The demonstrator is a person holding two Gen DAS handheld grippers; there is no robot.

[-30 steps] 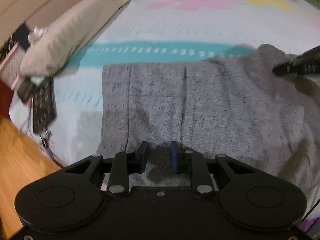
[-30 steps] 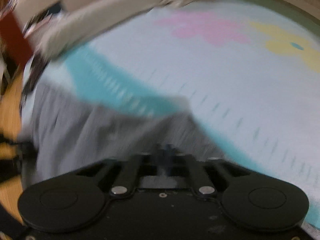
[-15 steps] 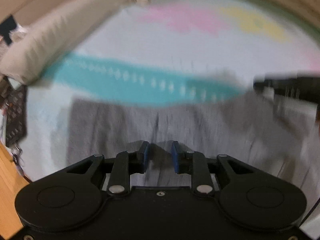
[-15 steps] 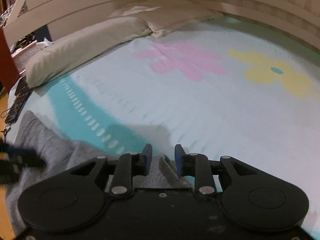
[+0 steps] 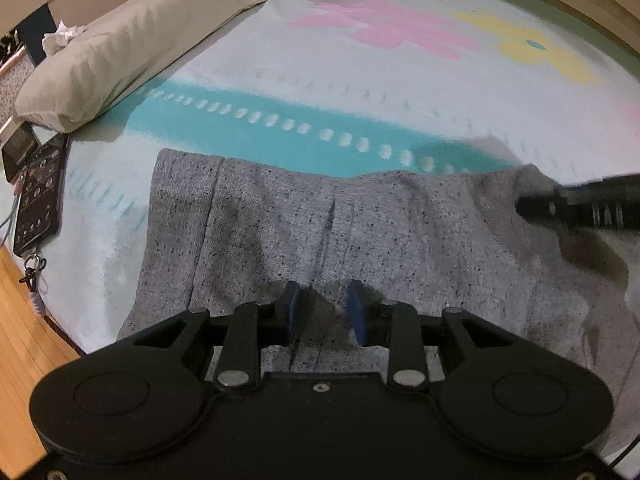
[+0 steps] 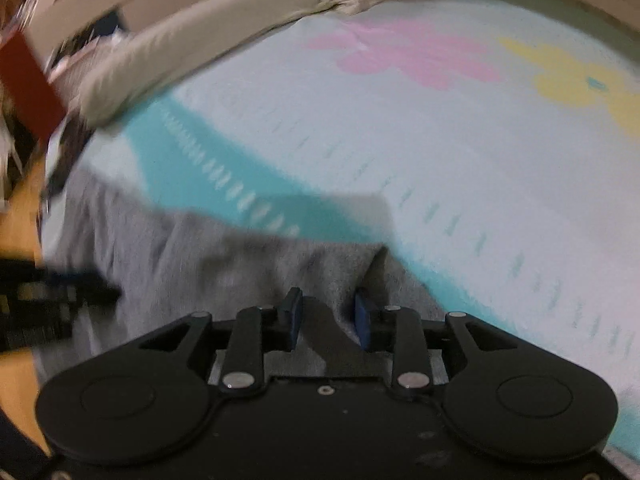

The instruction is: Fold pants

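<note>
On bedspread (image 5: 400, 92) — grey pants (image 5: 360, 224) (folded)

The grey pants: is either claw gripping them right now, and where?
Neither. Both the left claw and right claw are opening over the grey pants, pads clear of the fabric.

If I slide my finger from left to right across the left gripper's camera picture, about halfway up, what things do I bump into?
Wooden floor → phone at the bed's edge → blanket → grey pants → right gripper reaching in at the pants' far right corner.
</note>
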